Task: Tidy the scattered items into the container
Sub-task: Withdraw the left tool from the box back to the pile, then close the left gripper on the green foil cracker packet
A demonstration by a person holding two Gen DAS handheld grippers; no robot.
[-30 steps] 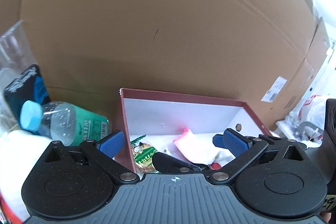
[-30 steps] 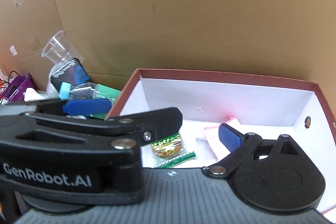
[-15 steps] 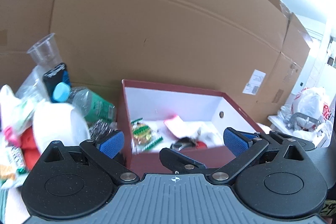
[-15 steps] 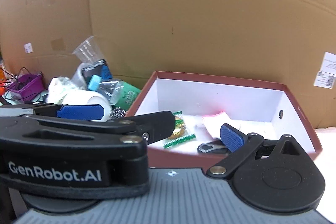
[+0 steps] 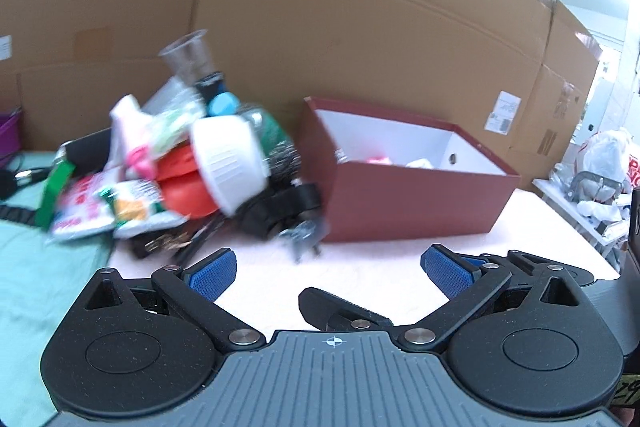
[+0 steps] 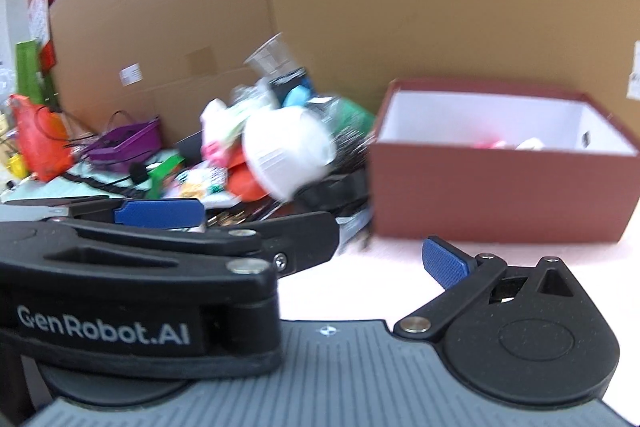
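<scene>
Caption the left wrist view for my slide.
Open left claw faces a dark red cardboard box beside a blurred heap of scattered household items on a pale tabletop.

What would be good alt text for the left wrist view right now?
A dark red box with a white interior sits open on a pale tabletop, a blurred pile of clutter heaped at its left against a cardboard wall. The left gripper, blue-padded fingers spread and empty, fills the foreground.
</scene>
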